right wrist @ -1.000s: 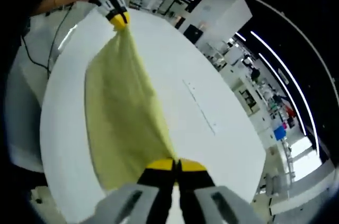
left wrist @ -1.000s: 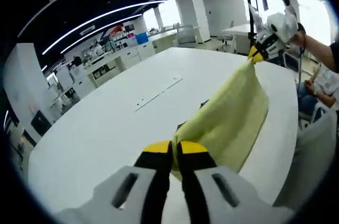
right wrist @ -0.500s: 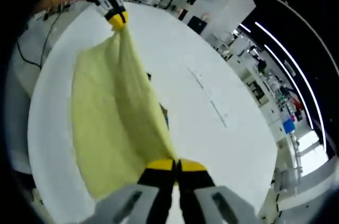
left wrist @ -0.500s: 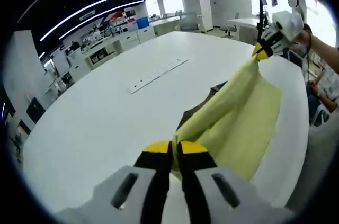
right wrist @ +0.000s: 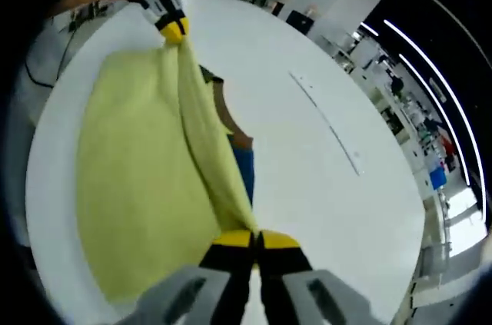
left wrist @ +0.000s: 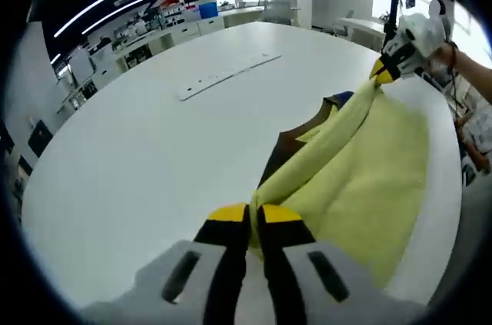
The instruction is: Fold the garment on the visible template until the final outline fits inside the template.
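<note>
In the left gripper view, the left gripper (left wrist: 253, 217) rises from 6 o'clock with its yellow-tipped fingers (left wrist: 227, 216) pressed together on a corner of the yellow garment (left wrist: 361, 179). The cloth runs from the fingers toward 2 o'clock, where the right gripper (left wrist: 382, 70), held in a person's hand (left wrist: 448, 54), pinches the far corner. Between the two grips the top edge is bunched into a taut ridge, and the rest of the cloth spreads to the right over the white surface (left wrist: 146, 148), reaching its near edge. Just beyond the ridge a brown and blue sheet (left wrist: 307, 121) lies flat on the surface, partly under the cloth. A pale strip (left wrist: 227, 75) lies farther off at 11 o'clock.

In the right gripper view, the right gripper (right wrist: 254, 241) comes up from 6 o'clock, its fingers (right wrist: 280, 242) closed on the garment's corner (right wrist: 138, 164). The left gripper (right wrist: 172, 27) pinches the other corner at 11 o'clock. This view shows the blue part of the sheet (right wrist: 244, 167) more plainly, touching the cloth's right edge.

Compared with a second ago, the cloth has come down: it hung in the air then and now lies largely on the surface, with the sheet newly exposed.
</note>
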Tool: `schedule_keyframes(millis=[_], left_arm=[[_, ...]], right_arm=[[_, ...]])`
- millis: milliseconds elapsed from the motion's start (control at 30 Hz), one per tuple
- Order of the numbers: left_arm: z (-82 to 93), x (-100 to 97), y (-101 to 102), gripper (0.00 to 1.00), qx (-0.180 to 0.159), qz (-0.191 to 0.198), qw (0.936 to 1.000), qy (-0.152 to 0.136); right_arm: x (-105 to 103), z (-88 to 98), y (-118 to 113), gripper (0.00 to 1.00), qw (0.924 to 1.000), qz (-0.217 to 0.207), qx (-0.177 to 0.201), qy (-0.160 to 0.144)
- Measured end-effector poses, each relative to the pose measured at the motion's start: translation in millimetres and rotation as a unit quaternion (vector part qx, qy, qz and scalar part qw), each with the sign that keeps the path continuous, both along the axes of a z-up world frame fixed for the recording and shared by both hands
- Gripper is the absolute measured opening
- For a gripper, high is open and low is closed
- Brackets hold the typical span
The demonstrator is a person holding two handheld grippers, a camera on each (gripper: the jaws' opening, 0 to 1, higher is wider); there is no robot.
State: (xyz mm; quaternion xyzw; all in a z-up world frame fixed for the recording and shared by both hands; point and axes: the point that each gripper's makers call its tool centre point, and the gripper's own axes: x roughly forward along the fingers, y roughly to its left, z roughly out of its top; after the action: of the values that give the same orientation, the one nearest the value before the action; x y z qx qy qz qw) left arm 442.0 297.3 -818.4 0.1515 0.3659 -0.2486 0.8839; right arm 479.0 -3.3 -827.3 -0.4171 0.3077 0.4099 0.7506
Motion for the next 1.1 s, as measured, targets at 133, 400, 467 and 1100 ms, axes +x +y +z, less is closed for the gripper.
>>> schedule_keyframes(millis=[133, 400, 467, 1100], left_arm=[[-10.6, 6.7, -0.5, 0.03, 0.017, -0.019, 0.9997, 0.001], [-19.9, 14.0, 5.6, 0.05, 0.038, -0.038, 0.9985, -0.007], [-18.7, 14.7, 8.5, 0.08, 0.042, -0.038, 0.9983, -0.012], [2.2, -9.2, 30.8, 0.06, 0.109, -0.113, 0.9844, -0.079]], right_arm=[[2.9, -11.0, -1.6, 0.00, 0.9999, 0.000, -0.004, 0.013], [11.1, -18.4, -1.8, 0.01, 0.9997, -0.011, 0.008, 0.019], [12.8, -16.0, -1.7, 0.04, 0.9996, -0.017, 0.013, 0.016], [-3.8, 9.6, -8.7, 0.21, 0.9959, -0.046, 0.078, -0.001]])
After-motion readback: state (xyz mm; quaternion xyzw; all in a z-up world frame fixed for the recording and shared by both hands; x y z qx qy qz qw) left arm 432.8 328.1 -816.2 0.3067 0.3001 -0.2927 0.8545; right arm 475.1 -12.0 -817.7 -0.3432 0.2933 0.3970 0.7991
